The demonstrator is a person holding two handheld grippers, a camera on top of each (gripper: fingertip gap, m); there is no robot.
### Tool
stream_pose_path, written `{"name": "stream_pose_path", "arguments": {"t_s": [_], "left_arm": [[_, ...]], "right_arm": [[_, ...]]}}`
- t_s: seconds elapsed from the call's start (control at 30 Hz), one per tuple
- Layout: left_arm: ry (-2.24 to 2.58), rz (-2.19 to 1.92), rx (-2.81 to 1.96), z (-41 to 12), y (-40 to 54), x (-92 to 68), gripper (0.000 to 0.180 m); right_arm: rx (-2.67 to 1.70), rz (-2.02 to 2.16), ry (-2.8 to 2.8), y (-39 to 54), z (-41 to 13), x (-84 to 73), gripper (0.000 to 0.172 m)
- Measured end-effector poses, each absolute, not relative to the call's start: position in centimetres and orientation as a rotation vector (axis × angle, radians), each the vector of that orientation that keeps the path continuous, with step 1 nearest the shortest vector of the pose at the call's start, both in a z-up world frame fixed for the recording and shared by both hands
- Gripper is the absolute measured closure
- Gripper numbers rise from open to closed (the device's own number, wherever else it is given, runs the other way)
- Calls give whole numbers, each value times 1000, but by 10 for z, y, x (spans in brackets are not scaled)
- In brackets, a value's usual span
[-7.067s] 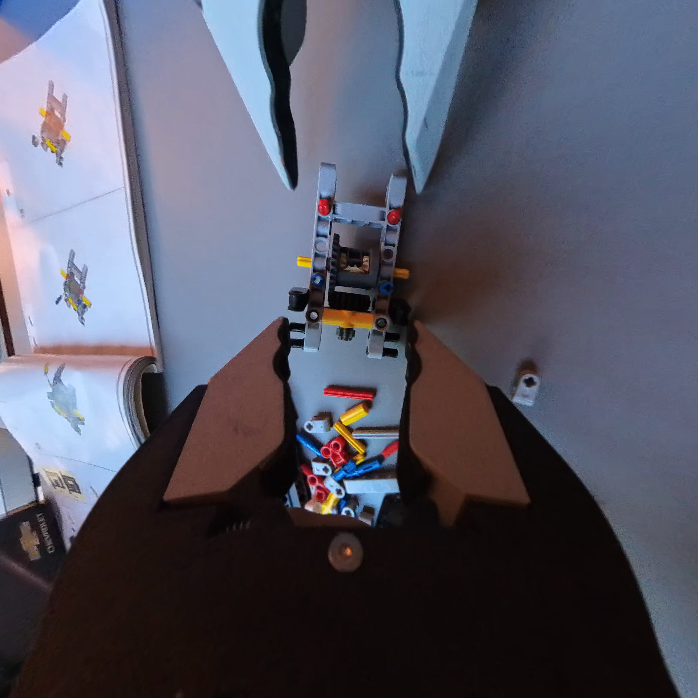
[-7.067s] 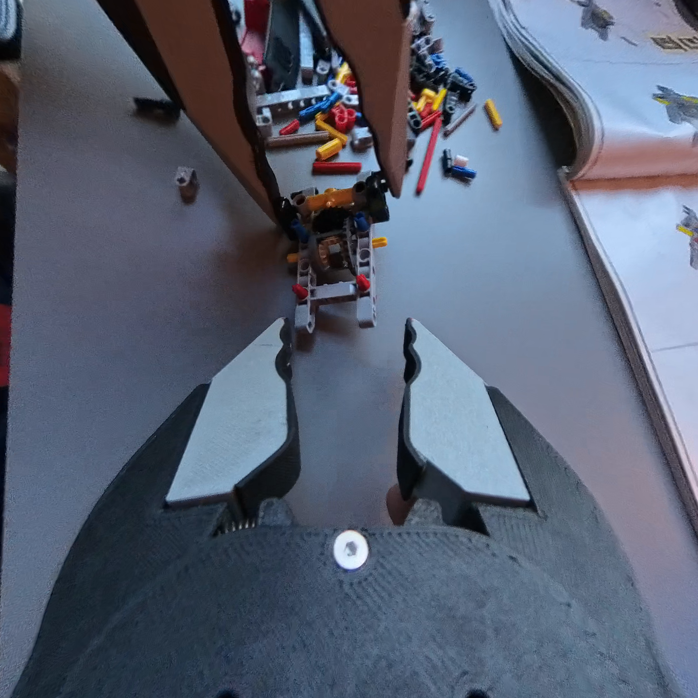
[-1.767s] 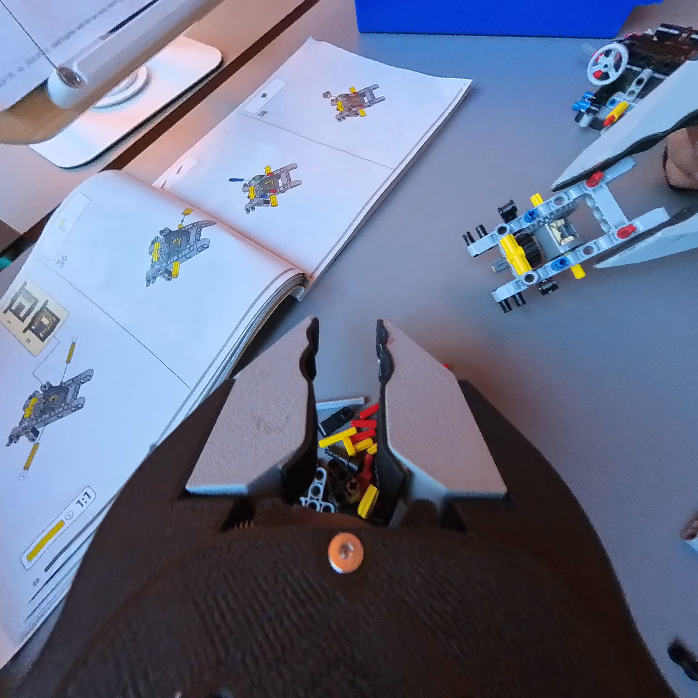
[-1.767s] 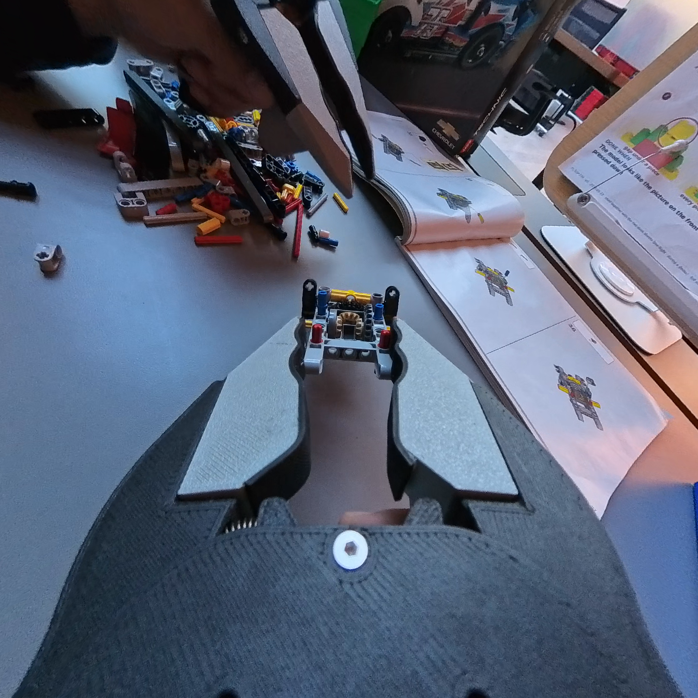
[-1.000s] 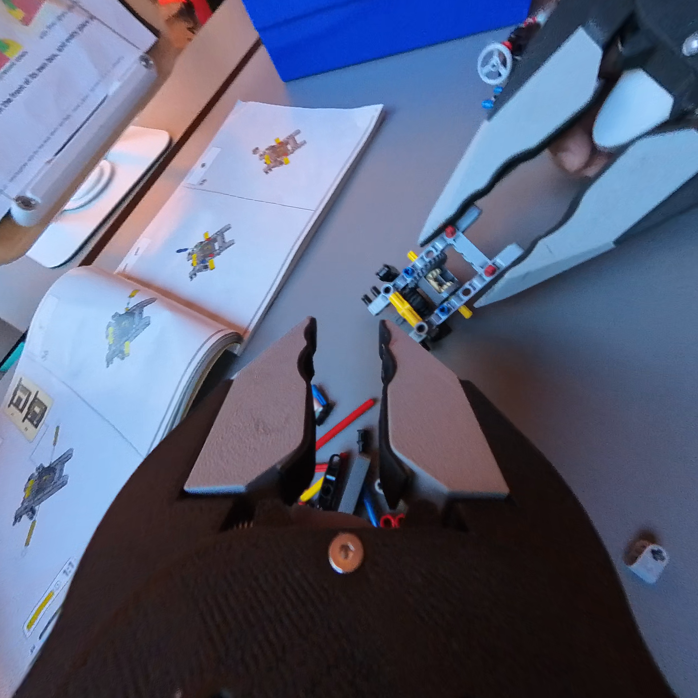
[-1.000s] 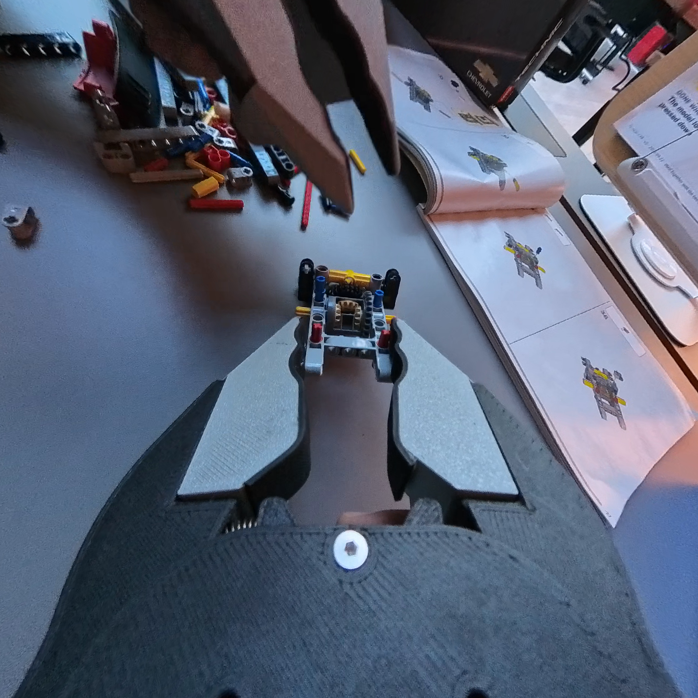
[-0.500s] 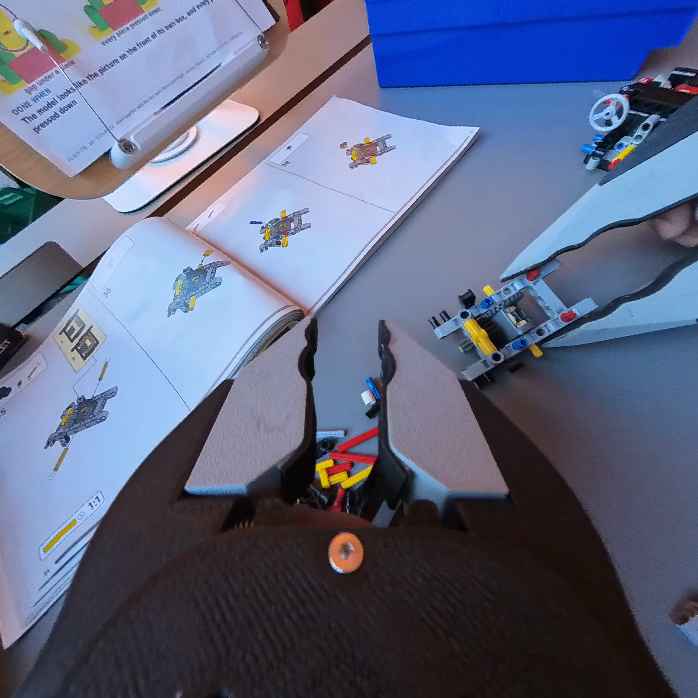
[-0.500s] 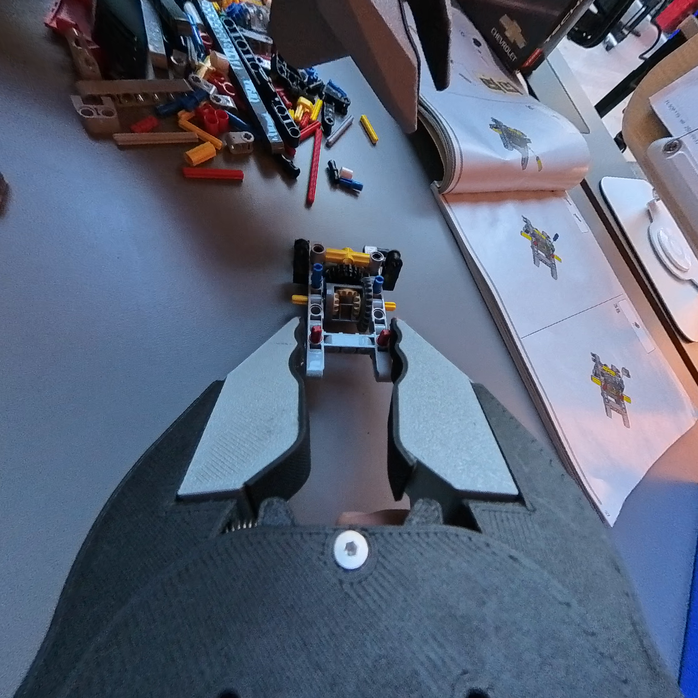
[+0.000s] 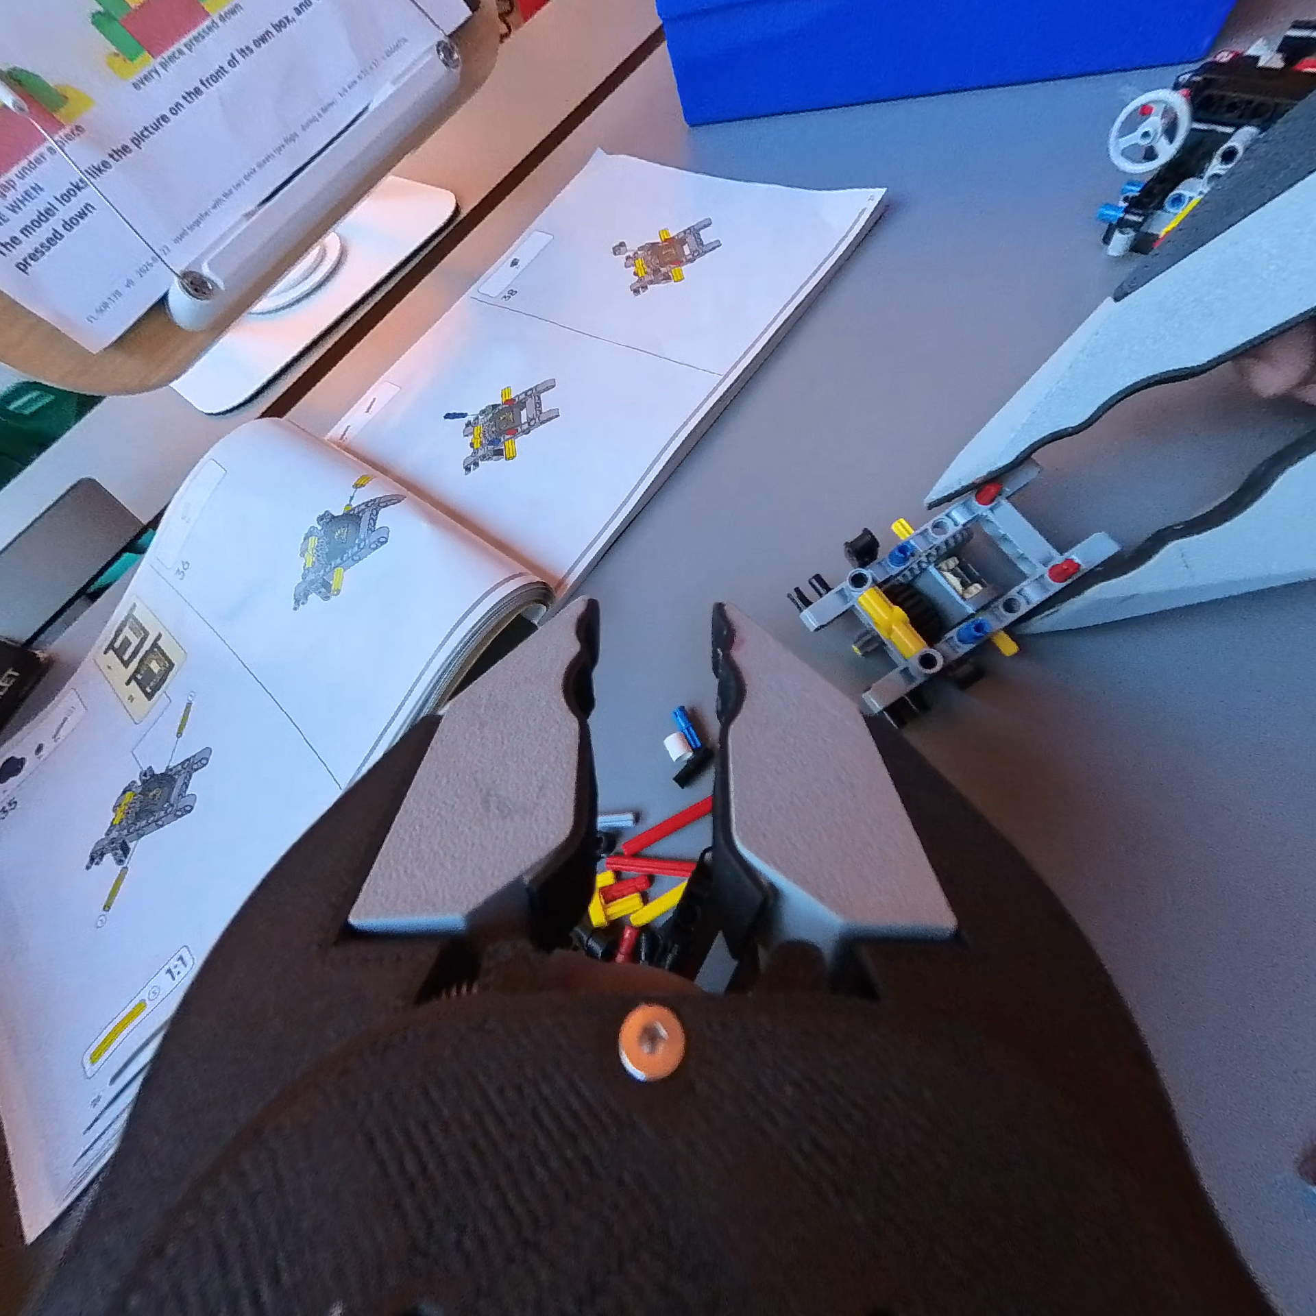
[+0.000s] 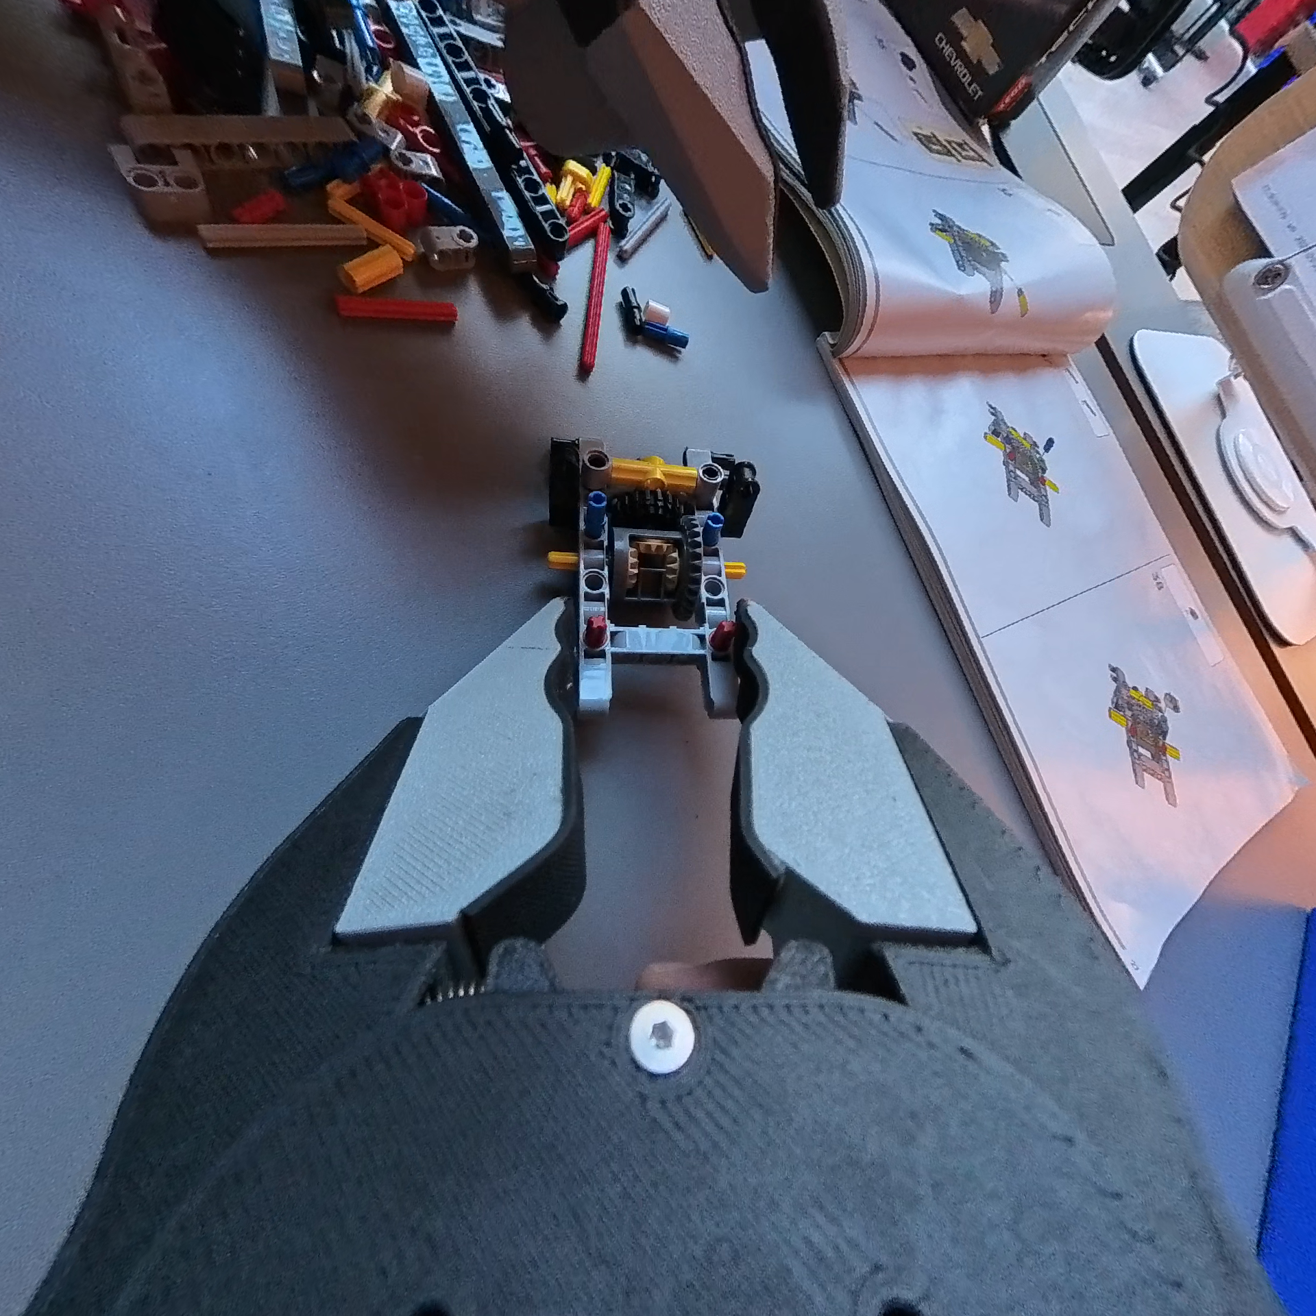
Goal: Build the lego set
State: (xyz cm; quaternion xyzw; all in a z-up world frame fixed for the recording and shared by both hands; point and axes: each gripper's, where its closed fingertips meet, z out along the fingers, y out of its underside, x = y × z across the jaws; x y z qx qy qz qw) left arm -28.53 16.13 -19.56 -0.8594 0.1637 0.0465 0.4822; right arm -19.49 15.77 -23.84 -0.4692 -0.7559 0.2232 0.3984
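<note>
My right gripper (image 10: 651, 641) is shut on the grey toy-brick frame (image 10: 651, 562), a small assembly with gears, a yellow axle, blue and red pins; both pads press on its two rear beams. The frame rests on the grey table (image 10: 249, 498). It also shows in the left wrist view (image 9: 947, 577), held between the right gripper's light fingers (image 9: 1175, 555). My left gripper (image 9: 651, 627) is open and holds nothing. It hovers above loose parts: a blue pin with a white bush (image 9: 683, 737) and red and yellow axles (image 9: 648, 876). In the right wrist view its brown fingers (image 10: 705, 142) hang over the parts pile.
An open instruction booklet (image 9: 441, 456) lies left of my left gripper, and shows in the right wrist view (image 10: 1054, 498). A pile of loose beams and pins (image 10: 399, 164) sits at the far side. A blue box (image 9: 926, 50), a part-built black model (image 9: 1196, 149) and a stand with a sheet (image 9: 178, 164) are farther off.
My left gripper has swung about above the parts pile and now looks down at the pins beside the booklet, jaws unchanged. My right gripper has kept its hold on the frame, which moved little.
</note>
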Motion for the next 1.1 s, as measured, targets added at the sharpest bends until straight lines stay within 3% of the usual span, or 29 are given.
{"name": "stream_pose_path", "arguments": {"t_s": [0.53,0.83,1.1], "left_arm": [[417,142,-2113,-200,161,-288,151],[418,93,-2160,-209,159,-285,149],[603,-281,-2174,-211,135,-247,140]], "right_arm": [[-1095,503,-1850,158,-229,-195,131],[-865,250,-1827,156,-220,-192,130],[-541,95,-1775,137,-190,-186,130]]}}
